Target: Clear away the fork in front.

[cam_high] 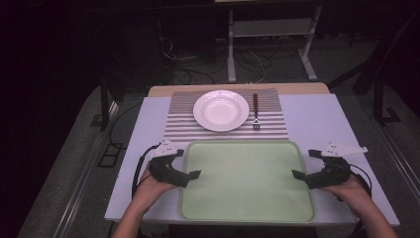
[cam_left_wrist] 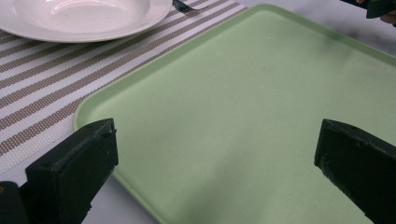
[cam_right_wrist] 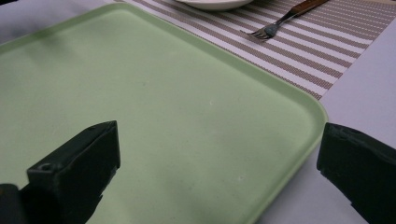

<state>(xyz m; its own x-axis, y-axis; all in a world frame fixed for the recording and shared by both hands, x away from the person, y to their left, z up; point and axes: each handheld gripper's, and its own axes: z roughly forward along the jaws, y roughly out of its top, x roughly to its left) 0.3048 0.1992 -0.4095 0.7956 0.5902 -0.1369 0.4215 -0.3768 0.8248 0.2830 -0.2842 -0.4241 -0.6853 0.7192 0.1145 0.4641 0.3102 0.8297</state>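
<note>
Tray, pale green, lies flat at the table's near edge, just before the striped placemat. Left gripper and right gripper hover at its side rims, jaws wide, grasping nothing. Likely light, stiff, slick plastic; best pinched at both raised rims.

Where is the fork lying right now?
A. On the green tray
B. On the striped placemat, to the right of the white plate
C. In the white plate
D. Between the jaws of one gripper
B: the fork lies on the striped placemat just right of the white plate, beyond the bare green tray.
</note>
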